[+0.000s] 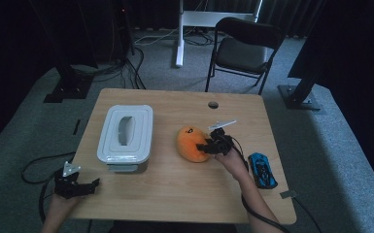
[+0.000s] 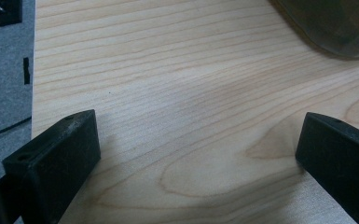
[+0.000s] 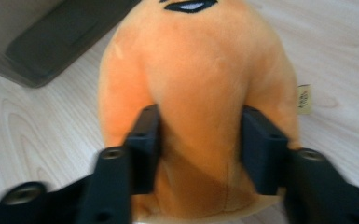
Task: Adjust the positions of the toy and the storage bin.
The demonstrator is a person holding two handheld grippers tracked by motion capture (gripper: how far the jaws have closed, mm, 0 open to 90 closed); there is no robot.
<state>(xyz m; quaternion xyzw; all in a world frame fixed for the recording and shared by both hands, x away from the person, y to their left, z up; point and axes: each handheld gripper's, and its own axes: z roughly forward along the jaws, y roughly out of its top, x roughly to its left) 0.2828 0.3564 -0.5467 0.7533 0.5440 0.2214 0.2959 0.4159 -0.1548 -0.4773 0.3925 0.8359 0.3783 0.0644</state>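
Two claws work at a light wooden table (image 1: 175, 189). The right claw (image 1: 208, 148) is near the middle of the table, a little toward its right edge, and its jaws are pressed into the near end of an orange plush toy (image 1: 192, 143). In the right gripper view the two black jaws squeeze the soft orange body (image 3: 198, 88) from both sides, the fabric bulging up between them; a dark embroidered eye mark sits at the toy's far end and a small cloth tag (image 3: 303, 99) sticks out on one side. The toy lies on the tabletop.

The left claw (image 1: 90, 187) is at the table's near-left corner, just over the left edge, with its jaws spread wide and nothing between them. In the left gripper view the jaws stand far apart over bare wood grain (image 2: 177, 116), with grey carpet beyond the table's edge.

A grey-white lidded container (image 1: 125, 133) with a recessed handle in its lid sits on the left half of the table, well apart from the toy. A blue toy car (image 1: 263, 170) lies near the right edge, just beside the person's right forearm. A black folding chair (image 1: 243, 48) stands on the carpet beyond the far edge.
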